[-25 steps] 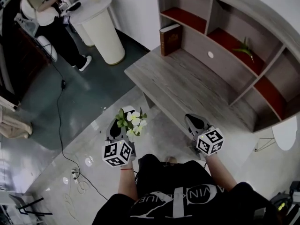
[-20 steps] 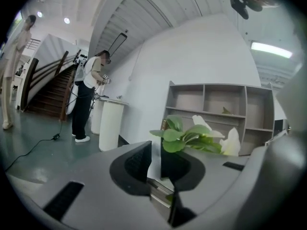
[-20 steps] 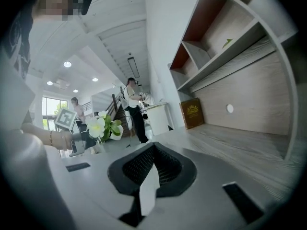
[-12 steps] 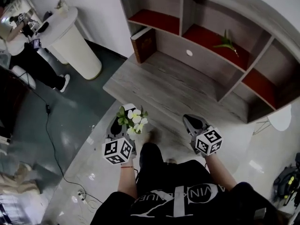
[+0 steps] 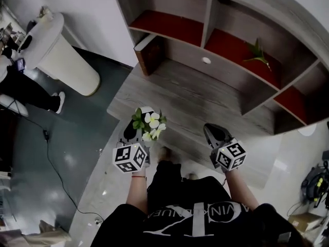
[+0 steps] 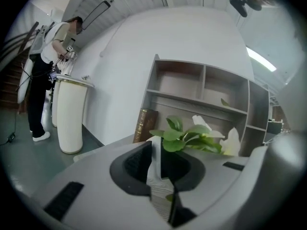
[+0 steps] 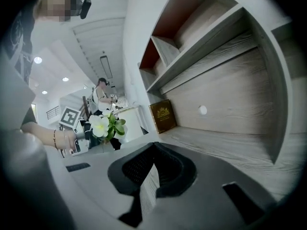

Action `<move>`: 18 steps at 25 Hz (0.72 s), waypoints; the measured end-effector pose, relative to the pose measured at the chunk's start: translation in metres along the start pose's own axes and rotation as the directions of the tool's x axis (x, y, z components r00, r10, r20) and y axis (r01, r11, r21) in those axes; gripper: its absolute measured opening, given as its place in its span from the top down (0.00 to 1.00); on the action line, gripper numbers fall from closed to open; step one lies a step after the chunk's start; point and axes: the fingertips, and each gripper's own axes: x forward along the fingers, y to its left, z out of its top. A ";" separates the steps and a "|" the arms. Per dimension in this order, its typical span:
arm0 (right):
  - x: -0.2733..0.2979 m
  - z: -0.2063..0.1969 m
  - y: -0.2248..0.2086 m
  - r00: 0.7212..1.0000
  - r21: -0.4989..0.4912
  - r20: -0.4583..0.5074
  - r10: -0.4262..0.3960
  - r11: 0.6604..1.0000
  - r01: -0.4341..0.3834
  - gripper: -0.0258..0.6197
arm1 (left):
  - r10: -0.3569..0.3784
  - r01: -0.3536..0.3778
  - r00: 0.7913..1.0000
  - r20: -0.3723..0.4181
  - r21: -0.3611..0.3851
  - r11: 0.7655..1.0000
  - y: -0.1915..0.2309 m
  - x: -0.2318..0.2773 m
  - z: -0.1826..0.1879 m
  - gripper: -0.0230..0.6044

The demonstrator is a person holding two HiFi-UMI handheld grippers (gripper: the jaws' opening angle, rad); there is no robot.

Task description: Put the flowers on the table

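Note:
A small bunch of white flowers with green leaves (image 5: 149,124) stands upright from my left gripper (image 5: 138,131), which is shut on its stem. In the left gripper view the flowers (image 6: 197,136) rise just past the closed jaws of the left gripper (image 6: 160,150). They hang over the near left edge of the grey wooden table (image 5: 195,99). My right gripper (image 5: 214,134) is shut with nothing in it, over the table's near edge further right. The right gripper view shows the right gripper (image 7: 153,150), the table top (image 7: 216,138) ahead and the flowers (image 7: 106,125) off to the left.
Shelving with red-backed compartments (image 5: 231,48) rises behind the table. A brown book (image 5: 149,53) stands at the table's back left, and a green sprig (image 5: 255,51) lies in a shelf. A white pedestal (image 5: 64,53) and a person (image 5: 13,81) are on the floor to the left.
The person carrying the grippers has stepped toward the table. Both grippers now reach its near edge, with the flowers still held in the left one.

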 end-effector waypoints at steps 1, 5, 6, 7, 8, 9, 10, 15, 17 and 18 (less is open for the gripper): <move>0.006 0.001 -0.001 1.000 0.004 0.000 -0.006 1.000 0.006 0.95 | -0.008 0.008 1.000 -0.008 0.000 1.000 0.004 0.008 0.000 0.87; 0.026 -0.001 -0.002 0.999 0.020 -0.016 -0.031 0.999 0.031 0.95 | -0.041 0.040 0.999 -0.035 -0.007 0.999 0.019 0.033 0.000 0.87; 0.030 -0.002 -0.002 0.999 0.024 -0.021 -0.038 0.999 0.039 0.95 | -0.050 0.049 0.998 -0.042 -0.010 0.999 0.021 0.039 -0.001 0.87; 0.034 -0.003 -0.003 0.999 0.027 -0.025 -0.046 0.999 0.046 0.95 | -0.058 0.057 0.997 -0.050 -0.013 0.998 0.025 0.044 -0.002 0.87; 0.038 -0.003 -0.004 0.998 0.031 -0.028 -0.053 0.998 0.054 0.95 | -0.064 0.063 0.996 -0.058 -0.018 0.998 0.028 0.050 -0.003 0.87; 0.041 -0.004 -0.005 0.998 0.034 -0.030 -0.062 0.997 0.063 0.95 | -0.071 0.069 0.995 -0.067 -0.022 0.997 0.031 0.055 -0.005 0.87; 0.045 -0.004 -0.006 0.997 0.038 -0.031 -0.071 0.997 0.072 0.95 | -0.077 0.076 0.994 -0.076 -0.027 0.997 0.035 0.060 -0.006 0.87; 0.063 -0.004 -0.008 0.993 0.054 -0.037 -0.109 0.992 0.111 0.95 | -0.117 0.114 0.987 -0.108 -0.034 0.993 0.047 0.086 -0.007 0.87; 0.068 -0.005 -0.010 0.992 0.063 -0.039 -0.124 0.990 0.126 0.95 | -0.135 0.132 0.983 -0.122 -0.033 0.991 0.049 0.096 -0.009 0.87; 0.070 -0.006 -0.010 0.990 0.068 -0.039 -0.132 0.989 0.134 0.95 | -0.144 0.141 0.981 -0.130 -0.033 0.989 0.050 0.100 -0.011 0.87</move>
